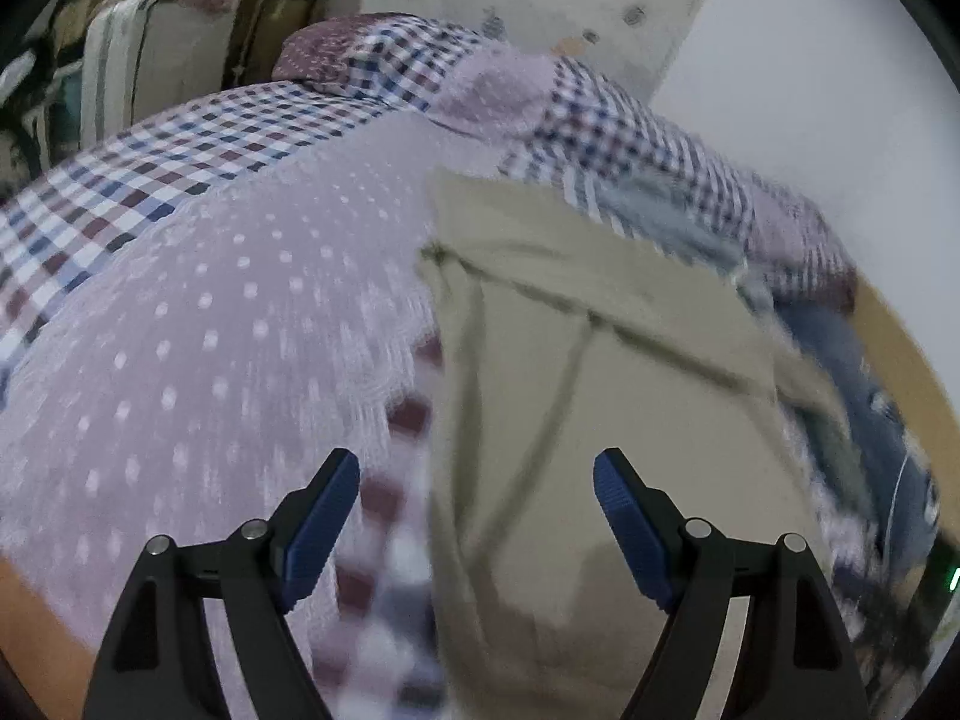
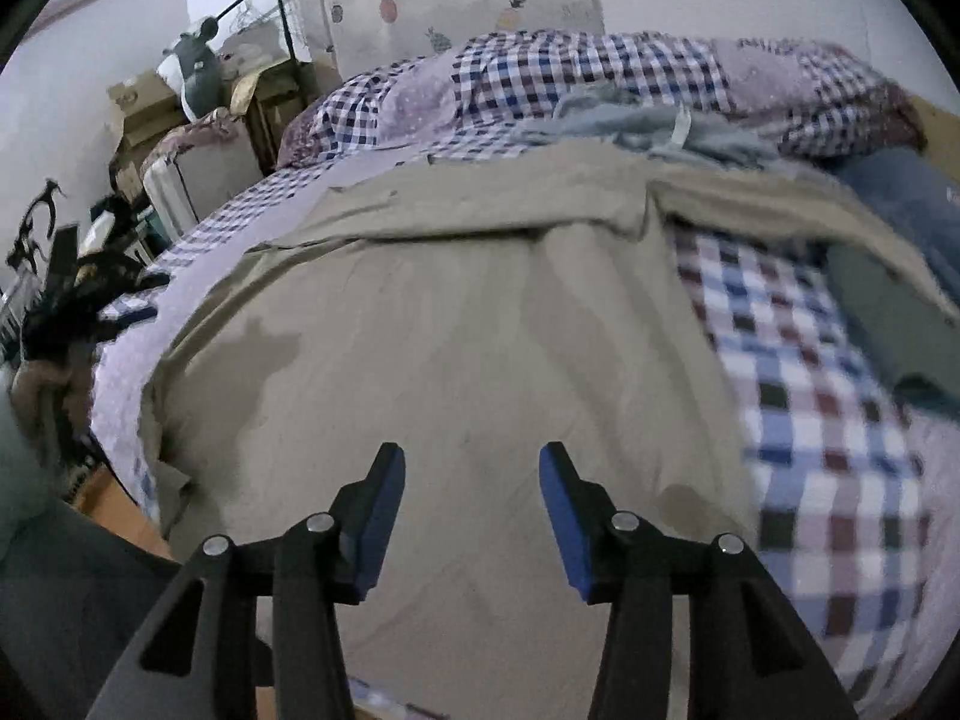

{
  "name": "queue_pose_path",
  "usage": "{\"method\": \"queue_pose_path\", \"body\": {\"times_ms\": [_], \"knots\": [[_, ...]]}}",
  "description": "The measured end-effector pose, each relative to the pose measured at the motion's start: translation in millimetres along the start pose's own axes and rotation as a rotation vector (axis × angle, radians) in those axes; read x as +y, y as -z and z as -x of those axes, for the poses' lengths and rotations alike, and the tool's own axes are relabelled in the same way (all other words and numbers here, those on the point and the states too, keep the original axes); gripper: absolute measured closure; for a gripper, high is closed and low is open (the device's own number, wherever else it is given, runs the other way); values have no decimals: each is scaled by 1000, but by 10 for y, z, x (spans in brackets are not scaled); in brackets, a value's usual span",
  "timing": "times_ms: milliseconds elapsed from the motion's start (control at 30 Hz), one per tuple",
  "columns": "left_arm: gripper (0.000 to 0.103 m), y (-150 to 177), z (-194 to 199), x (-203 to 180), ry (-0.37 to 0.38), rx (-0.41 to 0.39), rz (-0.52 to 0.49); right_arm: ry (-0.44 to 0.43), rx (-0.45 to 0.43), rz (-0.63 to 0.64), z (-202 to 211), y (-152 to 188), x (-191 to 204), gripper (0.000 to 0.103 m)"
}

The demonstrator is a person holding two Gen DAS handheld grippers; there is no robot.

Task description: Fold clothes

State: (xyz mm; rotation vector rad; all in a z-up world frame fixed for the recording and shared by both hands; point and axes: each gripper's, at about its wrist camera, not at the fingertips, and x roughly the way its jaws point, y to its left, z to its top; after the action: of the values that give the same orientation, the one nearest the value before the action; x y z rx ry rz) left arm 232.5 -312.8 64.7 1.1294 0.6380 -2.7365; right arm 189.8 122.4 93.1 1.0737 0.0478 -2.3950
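Checked bedspread (image 2: 828,420) under khaki trousers (image 2: 480,312), spread flat. Left gripper (image 1: 477,468) and right gripper (image 2: 471,462) released, hovering empty. Best pinched at matching edges, folded evenly.

On the bed (image 2: 828,438) I count one khaki garment (image 2: 456,330) spread across the middle, one pale blue-grey garment (image 2: 636,120) bunched beyond it toward the head of the bed, and one dark blue garment (image 2: 906,204) at the bed's right edge. Two grippers hang over the bed, the left gripper (image 1: 477,480) and the right gripper (image 2: 471,471), each with two blue-padded fingers. Past the bed's far left corner stands one grey plush toy (image 2: 198,66).
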Motion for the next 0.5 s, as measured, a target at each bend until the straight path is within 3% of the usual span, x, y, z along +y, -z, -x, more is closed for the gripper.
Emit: {"method": "queue_pose_path", "body": {"times_ms": [100,267,367,433,500], "knots": [[19,297,174,-348,-27,30,-73,-38,-28,-23,75,32,9,53],[24,708,104,-679,-6,140,-45,-219,-64,27,205,66,204,53],[42,890,-24,-842,-44,204,-12,-239,-66,80,221,102,358,53],[62,952,-110,-912,-95,225,19,-249,-62,95,212,126,414,53],[75,982,-193,-939,-139,243,42,-258,-60,98,206,134,431,53]]}}
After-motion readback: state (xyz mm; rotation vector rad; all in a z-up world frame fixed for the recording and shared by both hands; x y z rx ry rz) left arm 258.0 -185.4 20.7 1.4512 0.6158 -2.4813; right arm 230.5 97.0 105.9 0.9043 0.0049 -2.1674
